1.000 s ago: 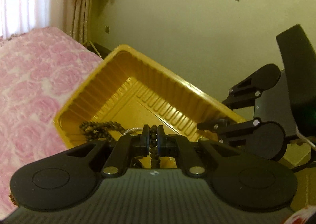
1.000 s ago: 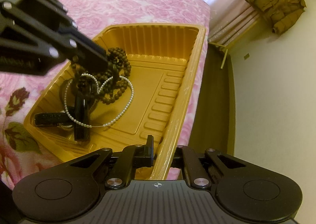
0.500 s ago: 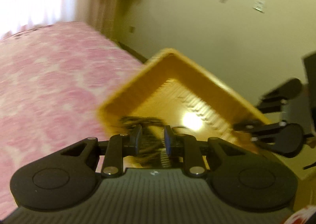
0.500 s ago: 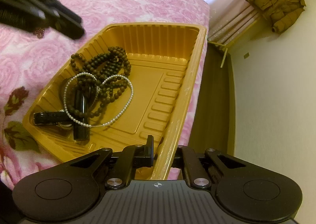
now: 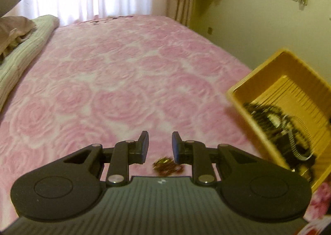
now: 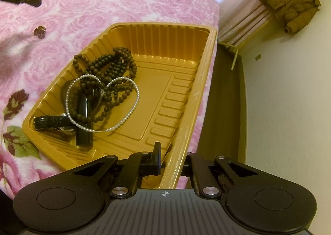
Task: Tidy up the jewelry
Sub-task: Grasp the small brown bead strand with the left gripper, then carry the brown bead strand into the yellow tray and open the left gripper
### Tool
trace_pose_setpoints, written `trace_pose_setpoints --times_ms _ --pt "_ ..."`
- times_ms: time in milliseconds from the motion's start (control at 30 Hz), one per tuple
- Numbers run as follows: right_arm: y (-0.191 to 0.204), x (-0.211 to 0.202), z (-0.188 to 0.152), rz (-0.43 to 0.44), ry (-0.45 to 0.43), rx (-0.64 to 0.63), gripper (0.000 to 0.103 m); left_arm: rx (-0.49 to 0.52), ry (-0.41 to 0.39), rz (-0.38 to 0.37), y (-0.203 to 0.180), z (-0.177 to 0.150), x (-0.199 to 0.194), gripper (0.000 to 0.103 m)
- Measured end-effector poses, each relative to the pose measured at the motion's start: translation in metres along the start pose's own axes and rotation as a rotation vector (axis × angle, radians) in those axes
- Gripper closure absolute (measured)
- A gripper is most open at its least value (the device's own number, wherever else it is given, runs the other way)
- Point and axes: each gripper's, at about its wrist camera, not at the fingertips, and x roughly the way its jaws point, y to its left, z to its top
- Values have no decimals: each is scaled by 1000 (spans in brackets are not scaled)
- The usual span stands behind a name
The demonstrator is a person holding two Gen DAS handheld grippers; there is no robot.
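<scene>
The left gripper hovers with fingers spread apart, holding nothing, above a small reddish-gold trinket lying on the pink rose bedspread. The right gripper pinches the near rim of a gold plastic tray at the bed's edge. Inside the tray, toward its left end, lie brown beads, a pearl strand and a black watch.

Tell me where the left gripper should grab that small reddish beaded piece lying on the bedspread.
Grip the small beaded piece across its whole bunched clump, coming straight down from above. It lies flat on the soft pink bedspread as a compact heap, with no loop standing up. The left gripper is open just beyond it. The right gripper pinches the gold tray rim.
</scene>
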Motion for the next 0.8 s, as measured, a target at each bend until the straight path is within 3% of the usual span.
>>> trace_pose_setpoints --times_ms 267,500,633,733,800 --pt "0 3 1 1 9 0 95 110 33 -17 -14 -41 14 83" --pt "-1 4 1 2 13 -1 95 247 47 -20 -37 -45 33 85" --pt "-1 5 0 4 17 1 95 227 89 -11 -33 -46 48 88" --pt "-1 6 0 4 19 1 95 203 101 -19 -30 -44 48 99" --pt "-1 6 0 4 19 1 95 195 103 -24 -28 -42 43 99"
